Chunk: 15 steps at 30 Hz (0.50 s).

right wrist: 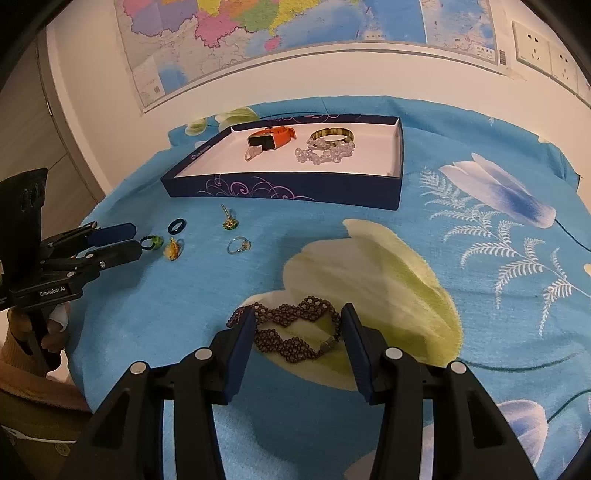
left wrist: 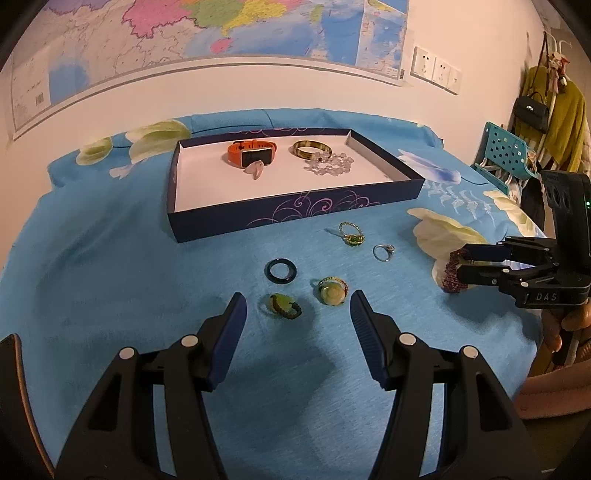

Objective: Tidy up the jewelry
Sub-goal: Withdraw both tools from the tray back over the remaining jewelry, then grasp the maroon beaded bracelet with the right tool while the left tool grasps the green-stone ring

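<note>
Brown beaded bracelet (right wrist: 295, 332) lies between the spread, untouching jaws of the right hand-held gripper (right wrist: 298, 325).

Watch (left wrist: 252, 152), bangle (left wrist: 310, 148) in tray (left wrist: 295, 212); rings (left wrist: 332, 291), beaded bracelet (right wrist: 295, 332) on cloth.

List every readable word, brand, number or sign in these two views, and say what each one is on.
"DAS": on the body of the right gripper, left wrist view.
"GenRobot.AI": on the body of the left gripper, right wrist view.
Wall map: place names, barcode and small print are too small to read.
Dark blue box: round logo and lettering on the left rim are blurred, unreadable.
Orange watch: the screen shows nothing legible.
</note>
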Motion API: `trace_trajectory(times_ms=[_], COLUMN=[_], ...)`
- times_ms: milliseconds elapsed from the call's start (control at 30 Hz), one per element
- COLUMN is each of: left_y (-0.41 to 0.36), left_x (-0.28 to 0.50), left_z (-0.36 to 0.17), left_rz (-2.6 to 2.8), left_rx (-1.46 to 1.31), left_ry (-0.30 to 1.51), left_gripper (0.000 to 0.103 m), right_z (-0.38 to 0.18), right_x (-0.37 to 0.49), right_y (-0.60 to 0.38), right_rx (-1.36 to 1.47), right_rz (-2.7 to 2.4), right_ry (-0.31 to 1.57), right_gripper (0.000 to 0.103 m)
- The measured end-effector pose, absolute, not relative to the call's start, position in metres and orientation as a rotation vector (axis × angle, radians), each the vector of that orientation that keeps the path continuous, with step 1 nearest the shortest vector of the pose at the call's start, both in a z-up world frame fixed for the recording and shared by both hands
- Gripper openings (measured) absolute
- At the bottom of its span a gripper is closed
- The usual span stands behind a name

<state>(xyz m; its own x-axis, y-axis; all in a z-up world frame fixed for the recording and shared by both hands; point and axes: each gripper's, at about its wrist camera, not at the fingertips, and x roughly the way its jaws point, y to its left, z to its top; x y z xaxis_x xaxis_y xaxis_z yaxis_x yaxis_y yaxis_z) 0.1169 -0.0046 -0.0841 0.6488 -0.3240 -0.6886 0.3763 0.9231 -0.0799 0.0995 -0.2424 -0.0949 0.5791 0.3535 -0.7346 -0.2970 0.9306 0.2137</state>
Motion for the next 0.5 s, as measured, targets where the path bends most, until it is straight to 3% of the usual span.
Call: trace_trajectory(times_ms=[200, 333, 433, 500], left_y=[-0.0038, -0.0039, -0.0038, -0.0038], left_x=[0.1178, 0.1182, 0.1187, 0.1191], left_z=[-0.0855, -0.0860, -0.0862, -0.0865], left_rz=[-0.396, -0.392, -0.390, -0.387], left_rx=[0.070, 0.069, 0.066, 0.067], left_ry=[0.774, 0.777, 0.777, 0.781], left_gripper=[0.058, 0.058, 0.058, 0.058], right_z=[-0.0958, -0.0967, -0.0976, -0.0978], right_x=[0.1012, 0.1031, 0.1049, 0.1055], right_y=[-0.2422, -0.2431, -0.2454, -0.2469], right_rx=[0.070, 0.055, 0.041, 0.044], right_rz=[0.367, 0.349, 0.332, 0.335], right_ry=[0.869, 0.869, 0.870, 0.871], right_gripper=[0.040, 0.027, 0.010, 0.008])
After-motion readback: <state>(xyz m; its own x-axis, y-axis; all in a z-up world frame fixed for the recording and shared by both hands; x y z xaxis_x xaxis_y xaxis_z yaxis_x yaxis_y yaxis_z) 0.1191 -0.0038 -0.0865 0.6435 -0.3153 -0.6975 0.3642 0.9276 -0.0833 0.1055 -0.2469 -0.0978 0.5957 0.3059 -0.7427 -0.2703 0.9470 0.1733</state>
